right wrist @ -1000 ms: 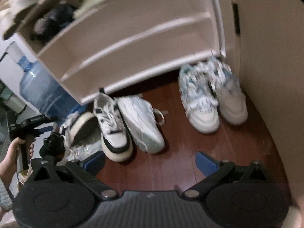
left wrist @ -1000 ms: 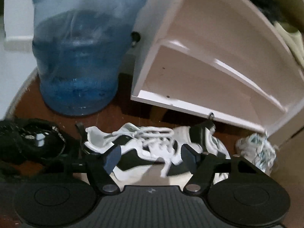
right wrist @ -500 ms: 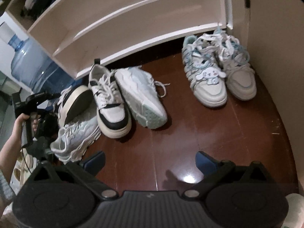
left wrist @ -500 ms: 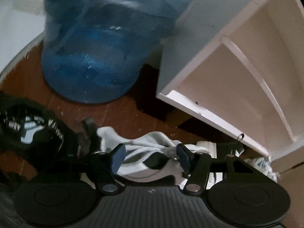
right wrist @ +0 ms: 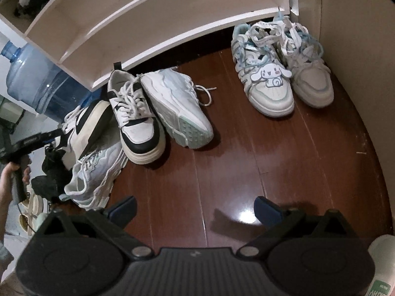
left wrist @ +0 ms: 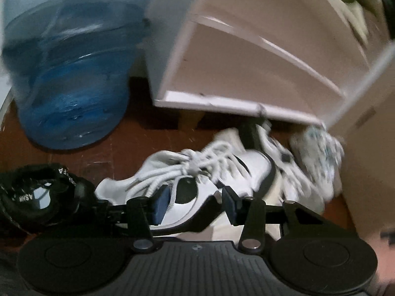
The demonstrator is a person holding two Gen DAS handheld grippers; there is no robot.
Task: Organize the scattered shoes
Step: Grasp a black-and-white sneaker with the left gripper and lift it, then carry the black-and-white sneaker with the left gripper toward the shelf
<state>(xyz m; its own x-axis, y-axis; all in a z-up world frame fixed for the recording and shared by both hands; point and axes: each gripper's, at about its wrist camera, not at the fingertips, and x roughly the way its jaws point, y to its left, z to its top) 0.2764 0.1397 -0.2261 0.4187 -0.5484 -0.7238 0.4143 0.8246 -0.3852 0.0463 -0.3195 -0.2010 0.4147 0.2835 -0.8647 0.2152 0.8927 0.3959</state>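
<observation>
My left gripper (left wrist: 195, 204) is shut on the side of a black-and-white sneaker (left wrist: 197, 172), laces up. From the right wrist view that sneaker (right wrist: 84, 123) is tilted on its edge, sole showing, over a pale mint sneaker (right wrist: 96, 172). Its mate (right wrist: 138, 123) stands upright beside a second mint sneaker (right wrist: 177, 108) lying on its side. A white-and-blue pair (right wrist: 266, 86) with a cartoon patch stands at the back right. My right gripper (right wrist: 195, 209) hangs open over bare floor, holding nothing. The white shoe rack (right wrist: 148, 24) has bare lower shelves.
A blue water jug (left wrist: 69, 81) stands left of the rack. A black shoe (left wrist: 37, 197) lies at the left gripper's left. A beige wall (right wrist: 358, 49) closes the right side. A person's hand (right wrist: 7, 177) holds the left gripper. Dark wood floor (right wrist: 246, 160) lies before the right gripper.
The left jaws have narrowed onto the black-and-white sneaker, and the left view has swung right toward the rack. The right gripper has pulled back, showing more floor.
</observation>
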